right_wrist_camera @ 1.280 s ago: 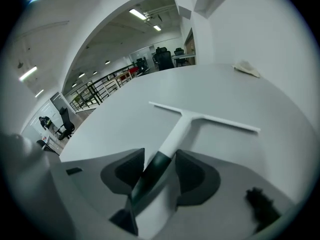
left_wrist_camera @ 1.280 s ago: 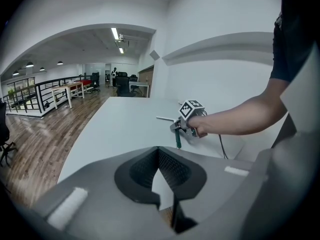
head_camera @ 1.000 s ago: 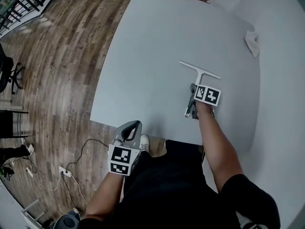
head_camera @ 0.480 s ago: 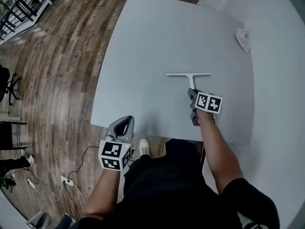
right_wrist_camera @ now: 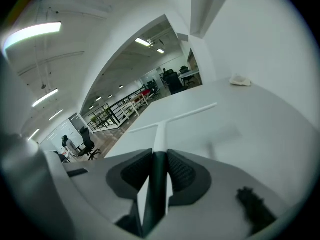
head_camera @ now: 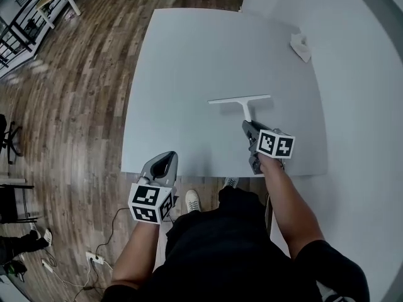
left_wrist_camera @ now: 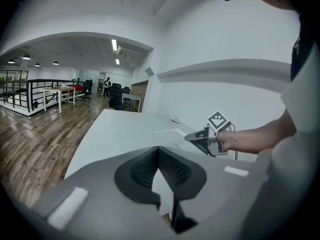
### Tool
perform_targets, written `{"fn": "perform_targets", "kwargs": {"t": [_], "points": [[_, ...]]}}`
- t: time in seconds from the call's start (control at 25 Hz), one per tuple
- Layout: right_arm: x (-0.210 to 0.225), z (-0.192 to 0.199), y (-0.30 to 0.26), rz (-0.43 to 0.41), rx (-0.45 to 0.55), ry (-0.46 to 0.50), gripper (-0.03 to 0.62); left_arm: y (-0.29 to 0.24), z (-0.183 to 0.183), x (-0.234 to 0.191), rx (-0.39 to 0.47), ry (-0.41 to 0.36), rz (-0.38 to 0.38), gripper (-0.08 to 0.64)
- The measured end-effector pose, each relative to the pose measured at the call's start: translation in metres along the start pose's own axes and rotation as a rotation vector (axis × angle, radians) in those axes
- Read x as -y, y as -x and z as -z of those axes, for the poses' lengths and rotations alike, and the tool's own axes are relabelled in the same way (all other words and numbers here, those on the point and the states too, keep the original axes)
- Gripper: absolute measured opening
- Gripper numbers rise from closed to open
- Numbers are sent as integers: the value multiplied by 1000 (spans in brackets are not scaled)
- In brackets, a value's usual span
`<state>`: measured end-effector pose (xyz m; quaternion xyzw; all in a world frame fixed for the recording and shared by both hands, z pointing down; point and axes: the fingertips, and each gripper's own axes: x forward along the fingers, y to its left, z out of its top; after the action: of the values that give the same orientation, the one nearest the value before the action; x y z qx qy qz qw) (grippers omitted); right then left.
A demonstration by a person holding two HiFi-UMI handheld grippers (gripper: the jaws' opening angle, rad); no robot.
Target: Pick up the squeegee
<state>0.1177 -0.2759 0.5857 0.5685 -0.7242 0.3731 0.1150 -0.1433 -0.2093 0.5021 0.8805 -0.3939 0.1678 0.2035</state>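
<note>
Lift step. My right gripper (head_camera: 247, 126) has its jaws clenched on the squeegee (head_camera: 242, 100) handle, the blade clear above the desk (head_camera: 189, 61) near its front edge. Left gripper (head_camera: 165, 162) jaws are closed and empty. Next I need a firm, level hold.

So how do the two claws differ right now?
The right claw is clamped on the handle of the squeegee; the left claw is shut with nothing between its jaws. The right claw is out over the table; the left claw sits back by the table's near edge. Both are grey and carry a black-and-white marker cube.
</note>
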Motion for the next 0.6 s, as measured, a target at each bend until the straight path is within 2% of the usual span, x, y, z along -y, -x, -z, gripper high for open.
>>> {"fn": "perform_targets", "kwargs": {"t": [0.16, 0.6], "points": [[-21, -4, 30, -4, 51, 12, 103, 14, -5, 7, 13, -21, 41, 6], [-80, 0, 107, -58, 199, -44, 103, 45, 4, 26, 27, -51, 141, 6]]}}
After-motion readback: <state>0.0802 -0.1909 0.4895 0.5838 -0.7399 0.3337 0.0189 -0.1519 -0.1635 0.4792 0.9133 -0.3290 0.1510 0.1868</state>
